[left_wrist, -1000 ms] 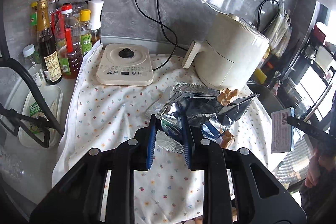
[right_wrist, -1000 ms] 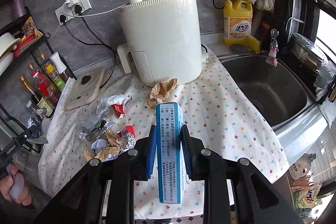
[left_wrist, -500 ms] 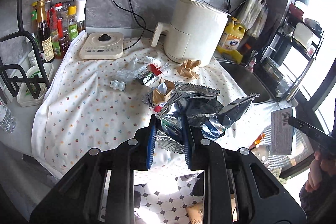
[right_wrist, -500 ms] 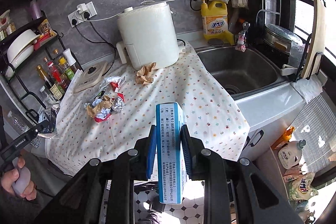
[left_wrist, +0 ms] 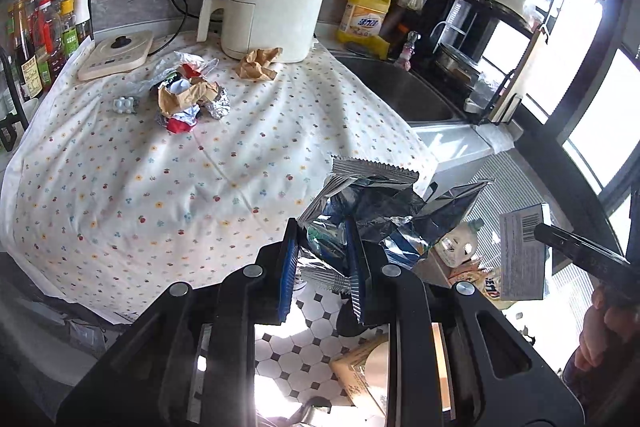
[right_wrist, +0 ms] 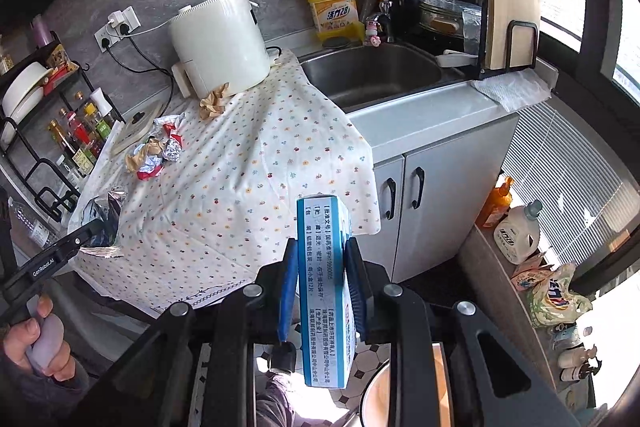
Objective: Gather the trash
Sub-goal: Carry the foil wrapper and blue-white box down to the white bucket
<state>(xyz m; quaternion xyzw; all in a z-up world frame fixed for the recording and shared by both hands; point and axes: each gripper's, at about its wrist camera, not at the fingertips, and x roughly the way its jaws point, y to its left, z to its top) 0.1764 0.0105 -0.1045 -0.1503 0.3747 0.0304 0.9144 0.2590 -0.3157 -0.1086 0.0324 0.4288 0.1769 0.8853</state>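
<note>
I have drawn both loads off the counter: left gripper point(left_wrist: 322, 263) clamps the foil bags point(left_wrist: 372, 211), right gripper point(right_wrist: 322, 287) the blue carton point(right_wrist: 326, 291), now over floor at frame bottom; disposal comes next.

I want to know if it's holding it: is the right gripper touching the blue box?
Touching. The right wrist view shows the right gripper with both blue pads pressed against the blue box.
</note>
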